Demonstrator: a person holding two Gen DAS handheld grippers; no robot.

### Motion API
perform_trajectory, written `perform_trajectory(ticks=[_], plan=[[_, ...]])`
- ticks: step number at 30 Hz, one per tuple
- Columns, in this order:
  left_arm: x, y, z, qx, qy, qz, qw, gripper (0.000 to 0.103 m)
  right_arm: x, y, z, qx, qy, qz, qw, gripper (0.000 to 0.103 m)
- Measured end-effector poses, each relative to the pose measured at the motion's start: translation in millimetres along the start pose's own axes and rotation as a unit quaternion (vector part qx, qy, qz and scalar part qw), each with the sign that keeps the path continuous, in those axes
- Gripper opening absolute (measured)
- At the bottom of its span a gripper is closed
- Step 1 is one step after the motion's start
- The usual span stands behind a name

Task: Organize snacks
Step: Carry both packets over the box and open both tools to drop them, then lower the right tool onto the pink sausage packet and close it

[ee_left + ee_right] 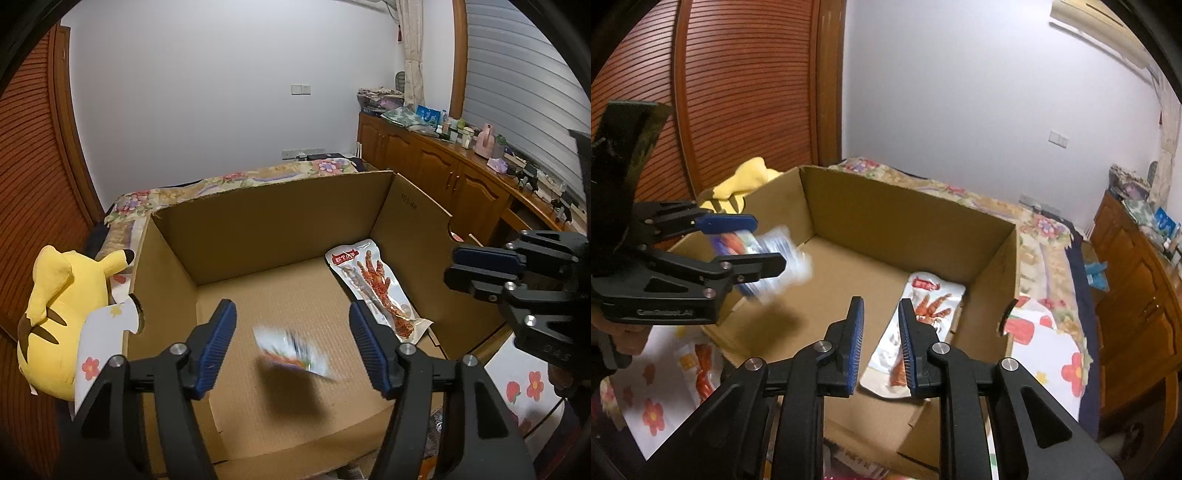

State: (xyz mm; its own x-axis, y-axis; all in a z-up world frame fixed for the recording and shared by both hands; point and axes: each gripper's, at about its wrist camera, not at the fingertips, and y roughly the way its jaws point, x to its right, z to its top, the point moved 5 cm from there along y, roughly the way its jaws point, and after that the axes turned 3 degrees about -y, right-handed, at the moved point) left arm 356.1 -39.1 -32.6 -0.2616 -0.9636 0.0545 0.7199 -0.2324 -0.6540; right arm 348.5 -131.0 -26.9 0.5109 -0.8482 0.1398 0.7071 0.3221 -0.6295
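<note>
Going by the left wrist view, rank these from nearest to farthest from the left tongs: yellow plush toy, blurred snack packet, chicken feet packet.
1. blurred snack packet, between the left tongs, over the box.
2. chicken feet packet, right, inside the box.
3. yellow plush toy, left, outside the box.

We list, from the right wrist view: one cardboard box (886, 221), open-topped, on a floral bedspread (1049, 354). One long packet (923, 317) flat on the box floor along its right wall. Our right gripper (881, 343), jaws nearly together, empty, above the box's near edge. Our left gripper (753, 243) over the box's left wall, jaws apart, one blurred small packet (779, 258) between and just beyond them. One yellow plush (746, 177) behind the left wall. One packet (698, 369) on the bedspread outside the near-left corner.
</note>
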Motion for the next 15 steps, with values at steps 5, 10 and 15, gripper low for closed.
perform_trajectory(ticks=[5,10,15], plan=[[4,-14,-6,0.007,0.000,-0.001,1.0000,0.065,0,-19,-2,0.014,0.005,-0.001,1.000,0.019],[7,-40,-22,0.017,-0.001,-0.003,0.9999,0.066,-2,-50,-13,0.032,0.022,-0.003,0.999,0.025],[12,-71,-46,0.031,0.005,-0.002,0.9995,0.070,-10,-81,-30,0.045,0.035,-0.012,0.998,0.036]])
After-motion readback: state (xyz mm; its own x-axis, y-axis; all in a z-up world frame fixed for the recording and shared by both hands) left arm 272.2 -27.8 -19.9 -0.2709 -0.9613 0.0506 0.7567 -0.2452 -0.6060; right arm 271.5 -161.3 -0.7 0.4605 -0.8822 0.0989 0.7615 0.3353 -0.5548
